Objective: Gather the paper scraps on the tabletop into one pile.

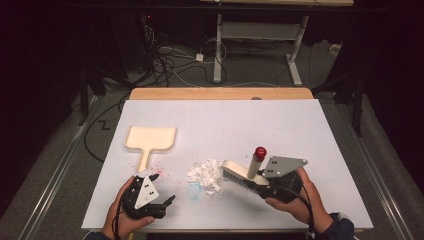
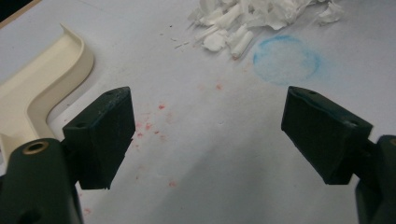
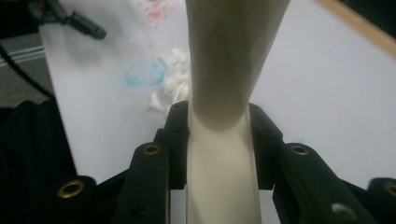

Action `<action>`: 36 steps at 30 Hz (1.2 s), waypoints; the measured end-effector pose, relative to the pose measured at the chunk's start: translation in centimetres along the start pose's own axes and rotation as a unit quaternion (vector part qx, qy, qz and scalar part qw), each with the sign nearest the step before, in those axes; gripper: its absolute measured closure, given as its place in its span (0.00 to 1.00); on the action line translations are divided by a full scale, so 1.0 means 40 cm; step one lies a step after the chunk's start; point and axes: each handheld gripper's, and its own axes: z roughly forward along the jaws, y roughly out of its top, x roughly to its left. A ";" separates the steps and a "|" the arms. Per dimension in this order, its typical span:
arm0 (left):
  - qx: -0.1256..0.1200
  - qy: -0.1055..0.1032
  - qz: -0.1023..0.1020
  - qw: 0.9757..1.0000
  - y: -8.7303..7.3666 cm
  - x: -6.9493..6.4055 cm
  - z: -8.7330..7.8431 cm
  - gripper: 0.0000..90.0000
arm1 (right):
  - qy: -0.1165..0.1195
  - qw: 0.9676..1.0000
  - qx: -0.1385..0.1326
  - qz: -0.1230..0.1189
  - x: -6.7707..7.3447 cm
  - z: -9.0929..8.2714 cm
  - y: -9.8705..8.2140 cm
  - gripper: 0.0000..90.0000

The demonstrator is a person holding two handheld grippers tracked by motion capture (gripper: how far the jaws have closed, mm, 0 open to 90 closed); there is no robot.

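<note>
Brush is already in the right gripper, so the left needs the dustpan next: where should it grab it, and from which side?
Grip the dustpan by its flat handle, which points toward the open left gripper. Come from the near side, jaws astride the handle's edges; the pan's raised walls look too wide.

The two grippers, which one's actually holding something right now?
The right gripper: its jaws are clamped on the cream handle of the brush, beside the pile of paper scraps. The left gripper stands wide open over bare table, next to the dustpan.
</note>
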 end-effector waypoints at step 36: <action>-0.003 -0.003 -0.004 1.000 -0.003 0.006 0.001 0.19 | -0.087 0.996 0.022 0.012 0.030 0.319 0.095 0.75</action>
